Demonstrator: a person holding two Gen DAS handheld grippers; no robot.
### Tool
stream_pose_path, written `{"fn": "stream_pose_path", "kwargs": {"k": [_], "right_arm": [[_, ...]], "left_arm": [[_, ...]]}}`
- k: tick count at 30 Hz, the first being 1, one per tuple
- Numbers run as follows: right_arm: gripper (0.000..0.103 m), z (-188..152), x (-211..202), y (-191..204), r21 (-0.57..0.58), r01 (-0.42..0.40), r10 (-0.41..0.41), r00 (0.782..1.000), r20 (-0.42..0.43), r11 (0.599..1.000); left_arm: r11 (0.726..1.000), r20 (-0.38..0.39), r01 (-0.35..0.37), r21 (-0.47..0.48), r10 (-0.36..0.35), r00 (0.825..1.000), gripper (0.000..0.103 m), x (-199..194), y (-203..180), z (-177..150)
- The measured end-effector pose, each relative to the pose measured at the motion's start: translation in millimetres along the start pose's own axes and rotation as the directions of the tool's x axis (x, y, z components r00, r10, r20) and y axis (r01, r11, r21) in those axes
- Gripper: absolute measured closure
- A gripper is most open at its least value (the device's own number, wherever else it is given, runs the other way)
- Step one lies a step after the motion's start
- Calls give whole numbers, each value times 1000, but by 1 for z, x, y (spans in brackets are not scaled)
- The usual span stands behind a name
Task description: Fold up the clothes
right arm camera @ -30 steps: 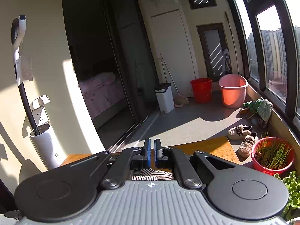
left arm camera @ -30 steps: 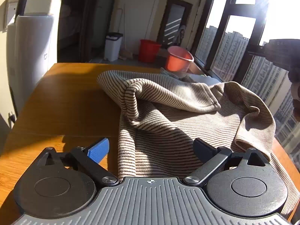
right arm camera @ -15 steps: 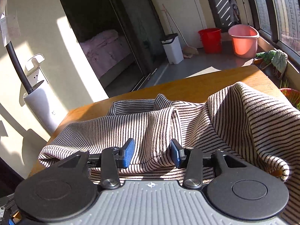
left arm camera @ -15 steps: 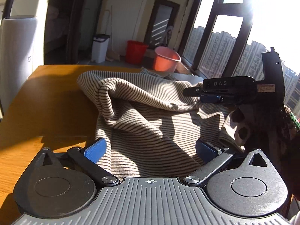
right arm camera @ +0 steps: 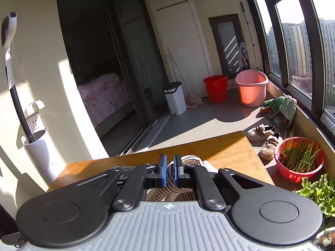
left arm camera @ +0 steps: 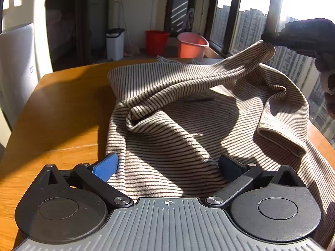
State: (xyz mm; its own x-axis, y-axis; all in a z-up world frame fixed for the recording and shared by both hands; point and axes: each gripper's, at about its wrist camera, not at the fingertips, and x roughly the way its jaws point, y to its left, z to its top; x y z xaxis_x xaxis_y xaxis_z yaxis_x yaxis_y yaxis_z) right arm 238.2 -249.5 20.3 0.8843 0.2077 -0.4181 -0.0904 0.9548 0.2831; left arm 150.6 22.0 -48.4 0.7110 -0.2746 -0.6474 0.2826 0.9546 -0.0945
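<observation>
A beige sweater with thin dark stripes [left arm camera: 178, 125] lies crumpled on a wooden table [left arm camera: 58, 108]. My left gripper [left arm camera: 167, 167] is open, low over the sweater's near edge, its blue pads on either side of the cloth. My right gripper [right arm camera: 169, 170] is shut on a fold of the sweater [right arm camera: 170, 190] and holds it lifted above the table. In the left wrist view the right gripper [left arm camera: 270, 38] shows at the upper right, pulling a ridge of cloth up and to the right. A cuffed sleeve [left arm camera: 280, 140] hangs at the right.
The table's far edge [right arm camera: 209, 144] and right edge are near. Beyond stand a white bin [right arm camera: 174, 98], a red bucket [right arm camera: 215, 87], a pink tub [right arm camera: 251, 87] and a red pot of plants [right arm camera: 299, 160]. A white appliance [left arm camera: 16, 62] stands left.
My right gripper was open over a sweater fold half a second ago; now it has shut on it and lifted it up. The left gripper has stayed open by the near edge.
</observation>
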Motion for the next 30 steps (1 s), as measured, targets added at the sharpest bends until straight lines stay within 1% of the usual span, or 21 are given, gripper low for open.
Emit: {"fn": "stream_pose_path", "kwargs": {"k": [2,4,5,7,9,11,13,15,16,17,18,19,21,23,25,28,30], "right_arm": [[97,-10,6,-2,0,15,-15,999,-28,1000],[97,-15,7,-1,-24,42,-43,998,-38,999],[96,-16,7,0,-42,56,-57,998,-35,998],[88,-20,5,3,-96,87,-90,996,-26,992],[69,-24,5,6,-143,112,-116,993,-23,983],[61,-30,11,7,-162,108,-118,991,-56,981],[61,-37,18,6,-162,106,-121,989,-88,981],[61,-43,26,7,-173,98,-118,987,-113,980],[64,-45,29,10,-185,93,-116,986,-118,978],[82,-46,30,13,-198,87,-112,986,-120,976],[84,-46,30,17,-213,78,-104,988,-117,974],[84,-45,29,22,-226,65,-93,989,-113,972],[85,-39,24,33,-246,25,-50,994,-93,969],[85,-26,17,44,-246,-35,19,998,-67,969],[85,-15,13,49,-221,-86,76,996,-53,972],[85,-11,21,49,-200,-103,92,994,-62,974],[85,-15,33,44,-195,-84,68,994,-89,977]], "left_arm": [[1000,21,-2,-2,2,1000,0,-4,3,2],[1000,54,-14,7,14,998,0,-8,6,7],[998,81,-46,32,43,996,0,-9,6,11],[988,134,-116,97,103,986,0,-8,3,19],[974,154,-148,171,122,981,1,0,-1,26],[953,162,-169,252,131,978,3,11,-7,33],[930,155,-174,325,129,979,5,25,-15,38],[907,145,-182,379,136,980,12,38,-20,41],[899,139,-189,395,145,980,14,43,-20,41],[899,137,-196,392,154,978,22,47,-18,42],[899,136,-204,388,163,977,32,51,-17,43],[899,134,-211,384,171,976,34,54,-15,44],[915,134,-206,348,169,977,44,48,-7,44],[929,137,-205,307,170,976,49,39,4,44],[942,141,-204,265,171,975,52,30,14,43],[959,146,-201,202,174,974,50,17,29,43],[967,149,-199,159,175,973,44,8,39,42]]}}
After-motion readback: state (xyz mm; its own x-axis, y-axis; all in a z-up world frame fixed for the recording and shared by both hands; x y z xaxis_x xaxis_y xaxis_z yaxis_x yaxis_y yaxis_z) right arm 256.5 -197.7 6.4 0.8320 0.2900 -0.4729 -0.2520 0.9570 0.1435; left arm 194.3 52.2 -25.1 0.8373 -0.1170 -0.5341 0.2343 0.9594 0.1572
